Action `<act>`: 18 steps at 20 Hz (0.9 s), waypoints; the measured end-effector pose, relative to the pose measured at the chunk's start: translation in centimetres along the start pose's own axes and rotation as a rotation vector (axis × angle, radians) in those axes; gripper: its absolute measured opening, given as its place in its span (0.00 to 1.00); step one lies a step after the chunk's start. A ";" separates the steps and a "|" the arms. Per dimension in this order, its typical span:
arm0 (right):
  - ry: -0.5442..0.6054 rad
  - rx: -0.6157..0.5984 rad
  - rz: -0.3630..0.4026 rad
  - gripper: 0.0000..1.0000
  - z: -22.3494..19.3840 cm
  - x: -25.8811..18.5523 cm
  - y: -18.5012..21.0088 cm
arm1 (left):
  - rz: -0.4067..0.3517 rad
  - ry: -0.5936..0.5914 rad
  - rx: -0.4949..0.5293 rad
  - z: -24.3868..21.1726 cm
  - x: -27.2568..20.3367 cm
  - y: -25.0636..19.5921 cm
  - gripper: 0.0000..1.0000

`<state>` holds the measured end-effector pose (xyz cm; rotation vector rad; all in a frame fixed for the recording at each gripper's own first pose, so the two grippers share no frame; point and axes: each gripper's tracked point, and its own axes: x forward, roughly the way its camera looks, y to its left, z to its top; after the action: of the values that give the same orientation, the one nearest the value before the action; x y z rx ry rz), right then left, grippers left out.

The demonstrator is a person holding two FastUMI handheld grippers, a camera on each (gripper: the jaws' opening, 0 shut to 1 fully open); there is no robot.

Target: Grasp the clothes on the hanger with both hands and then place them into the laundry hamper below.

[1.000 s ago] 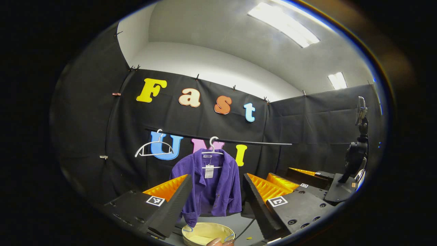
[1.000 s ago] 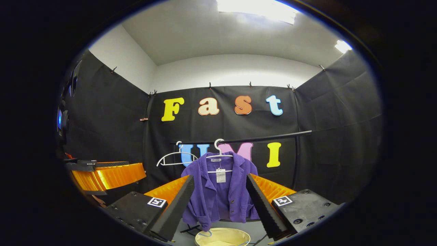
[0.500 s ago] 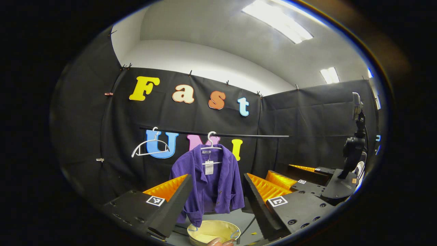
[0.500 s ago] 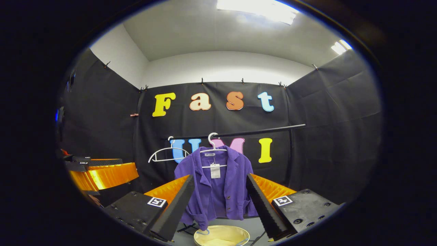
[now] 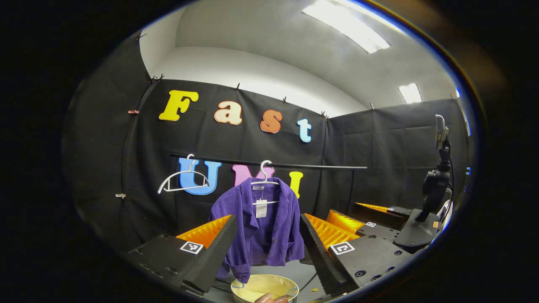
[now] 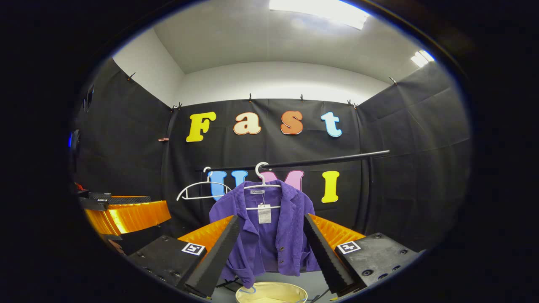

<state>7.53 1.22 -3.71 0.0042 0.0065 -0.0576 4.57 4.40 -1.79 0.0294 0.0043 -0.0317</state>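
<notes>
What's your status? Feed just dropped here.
Left gripper and right gripper open, short of the purple jacket. Jacket on its hanger, hamper below. Nothing between.

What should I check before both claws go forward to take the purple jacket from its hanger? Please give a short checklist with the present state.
1. Left claw open, jacket seen between its fingers: ok.
2. Right claw open and aimed at the jacket: ok.
3. Purple jacket hangs on its white hanger on the rail: ok.
4. Hamper stands below the jacket, open: ok.
5. Claws touching the jacket: not yet, both are apart from it.
6. Whether the jacket is buttoned shut: cannot tell.
</notes>
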 end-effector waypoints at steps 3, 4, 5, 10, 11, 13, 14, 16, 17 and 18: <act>-0.015 0.008 0.018 0.98 -0.7 4.3 -1.5 | 0.035 -0.022 0.006 -0.5 4.8 0.2 0.93; -0.030 0.004 0.018 0.98 -0.8 5.7 -2.3 | 0.035 -0.028 0.001 -1.0 6.5 0.0 0.93; -0.044 0.001 0.016 0.98 -1.0 7.1 -3.1 | 0.038 -0.035 -0.004 -1.4 8.3 -0.3 0.93; -0.020 0.008 0.057 0.97 -4.2 13.3 -5.3 | 0.116 -0.026 -0.036 -4.4 16.1 0.4 0.93; -0.008 0.007 0.062 0.97 -5.0 14.7 -5.6 | 0.135 -0.015 -0.031 -5.1 17.5 0.9 0.94; 0.014 0.026 0.081 0.97 -6.5 17.3 -6.0 | 0.191 -0.005 -0.009 -6.4 20.1 2.2 0.93; 0.021 0.038 0.091 0.97 -7.1 18.6 -6.2 | 0.225 -0.006 0.001 -6.9 21.4 3.0 0.94; 0.035 0.050 0.114 0.97 -8.4 21.3 -6.3 | 0.280 -0.011 0.010 -7.8 23.4 4.3 0.93; 0.048 0.050 0.129 0.97 -9.3 22.7 -5.9 | 0.302 -0.014 0.005 -8.2 24.4 5.0 0.93; 0.062 0.048 0.143 0.97 -10.2 23.9 -5.8 | 0.317 -0.015 -0.009 -9.0 25.7 5.6 0.94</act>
<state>30.95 -5.90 -14.10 0.0539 0.0668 0.0851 30.36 9.49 -10.70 0.0210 -0.0148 0.2855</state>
